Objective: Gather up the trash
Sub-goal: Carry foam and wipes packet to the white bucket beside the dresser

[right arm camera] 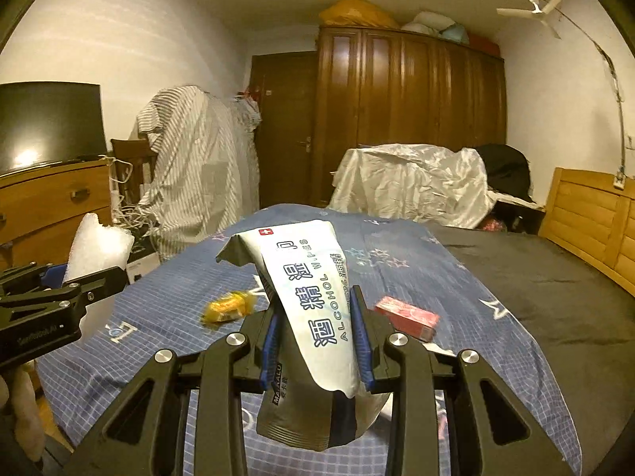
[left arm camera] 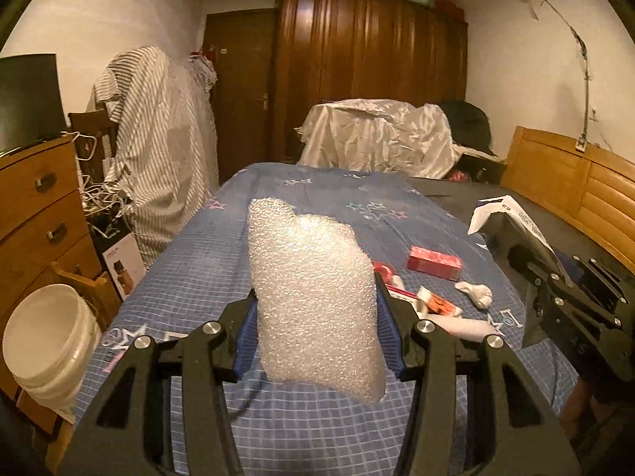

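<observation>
Blue bedspread clear toward far edge

Red box lies on bed, right of candy.

A home bedroom: bed, wooden wardrobe.

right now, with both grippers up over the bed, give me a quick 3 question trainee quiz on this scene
1. What does the left gripper hold?
2. True or false: the right gripper is empty.
3. Which still lies on the blue bedspread? A) red box B) white bucket C) alcohol wipes pack

Key:
1. A piece of white foam wrap.
2. False; it is shut on the alcohol wipes pack.
3. A.
</observation>
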A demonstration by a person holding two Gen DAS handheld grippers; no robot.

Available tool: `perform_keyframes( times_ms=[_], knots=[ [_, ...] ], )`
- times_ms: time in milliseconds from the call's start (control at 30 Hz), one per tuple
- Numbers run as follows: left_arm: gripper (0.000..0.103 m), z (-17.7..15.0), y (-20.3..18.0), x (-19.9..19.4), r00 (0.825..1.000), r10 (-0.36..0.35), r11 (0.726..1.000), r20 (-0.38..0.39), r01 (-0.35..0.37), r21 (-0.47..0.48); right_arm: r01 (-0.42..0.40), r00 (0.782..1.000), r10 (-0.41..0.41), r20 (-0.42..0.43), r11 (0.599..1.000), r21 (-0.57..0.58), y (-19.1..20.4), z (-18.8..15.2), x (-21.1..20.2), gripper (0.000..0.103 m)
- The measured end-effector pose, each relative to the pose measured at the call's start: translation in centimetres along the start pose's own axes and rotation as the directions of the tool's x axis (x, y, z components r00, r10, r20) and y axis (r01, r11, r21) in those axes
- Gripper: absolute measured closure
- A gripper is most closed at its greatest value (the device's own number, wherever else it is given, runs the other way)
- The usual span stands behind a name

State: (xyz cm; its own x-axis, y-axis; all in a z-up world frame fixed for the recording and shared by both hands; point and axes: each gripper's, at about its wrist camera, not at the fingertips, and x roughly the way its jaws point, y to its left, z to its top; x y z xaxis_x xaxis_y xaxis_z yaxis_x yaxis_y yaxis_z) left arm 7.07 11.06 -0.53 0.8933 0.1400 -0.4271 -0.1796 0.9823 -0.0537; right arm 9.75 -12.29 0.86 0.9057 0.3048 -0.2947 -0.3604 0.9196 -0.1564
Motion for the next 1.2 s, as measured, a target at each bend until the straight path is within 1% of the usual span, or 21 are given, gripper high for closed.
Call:
perform_keyframes(
  times_ms=[100, 267, 400, 533, 733, 767, 800, 900, 967, 1067, 1167, 1200],
  knots=[
    [0.054, 0.7, 1.9, -0.2, 0.999, 0.035, 0.999, 0.002, -0.035, -0.017, -0.045, 0.999, 0.045, 0.000, 0.999, -0.011, 1.9, 1.6, 0.7, 0.070],
    [0.054, 1.6, 5.9, -0.7, 0.994, 0.108, 0.993, -0.003, -0.108, -0.044, -0.144, 0.990, 0.143, -0.011, 0.989, -0.033, 6.9, 4.3, 2.6, 0.070],
    [0.054, 2.1, 10.1, -1.3, 0.985, 0.173, 0.982, -0.014, -0.174, -0.077, -0.230, 0.973, 0.229, -0.030, 0.971, -0.058, 12.3, 6.5, 4.2, 0.070],
    [0.054, 2.4, 14.1, -2.2, 0.970, 0.240, 0.965, -0.021, -0.241, -0.105, -0.318, 0.948, 0.314, -0.055, 0.944, -0.094, 18.8, 8.5, 5.6, 0.070],
    [0.054, 2.8, 21.4, -4.0, 0.940, 0.338, 0.926, -0.048, -0.341, -0.161, -0.441, 0.897, 0.429, -0.110, 0.889, -0.127, 28.9, 11.5, 8.1, 0.070],
    [0.054, 2.8, 22.2, -4.2, 0.937, 0.346, 0.922, -0.054, -0.350, -0.168, -0.465, 0.884, 0.450, -0.128, 0.876, -0.130, 30.8, 11.9, 8.8, 0.070],
    [0.054, 2.9, 23.9, -4.5, 0.930, 0.360, 0.912, -0.069, -0.367, -0.181, -0.480, 0.875, 0.463, -0.142, 0.867, -0.132, 32.5, 12.2, 9.3, 0.070],
    [0.054, 2.9, 27.0, -5.4, 0.913, 0.399, 0.890, -0.090, -0.409, -0.202, -0.529, 0.844, 0.502, -0.189, 0.837, -0.140, 37.8, 13.4, 11.1, 0.070],
    [0.054, 2.9, 28.9, -5.8, 0.903, 0.417, 0.876, -0.105, -0.430, -0.221, -0.566, 0.817, 0.531, -0.225, 0.812, -0.139, 41.3, 14.3, 12.3, 0.070],
    [0.054, 2.5, 32.7, -6.1, 0.888, 0.434, 0.854, -0.148, -0.458, -0.246, -0.610, 0.779, 0.558, -0.286, 0.779, -0.145, 46.4, 15.1, 14.3, 0.070],
    [0.054, 1.9, 35.7, -5.6, 0.881, 0.430, 0.844, -0.195, -0.470, -0.260, -0.656, 0.728, 0.578, -0.370, 0.743, -0.130, 52.0, 15.6, 16.8, 0.070],
    [0.054, 1.6, 36.5, -5.5, 0.879, 0.429, 0.841, -0.211, -0.473, -0.262, -0.666, 0.715, 0.581, -0.389, 0.735, -0.125, 53.3, 15.5, 17.4, 0.070]
  ],
)
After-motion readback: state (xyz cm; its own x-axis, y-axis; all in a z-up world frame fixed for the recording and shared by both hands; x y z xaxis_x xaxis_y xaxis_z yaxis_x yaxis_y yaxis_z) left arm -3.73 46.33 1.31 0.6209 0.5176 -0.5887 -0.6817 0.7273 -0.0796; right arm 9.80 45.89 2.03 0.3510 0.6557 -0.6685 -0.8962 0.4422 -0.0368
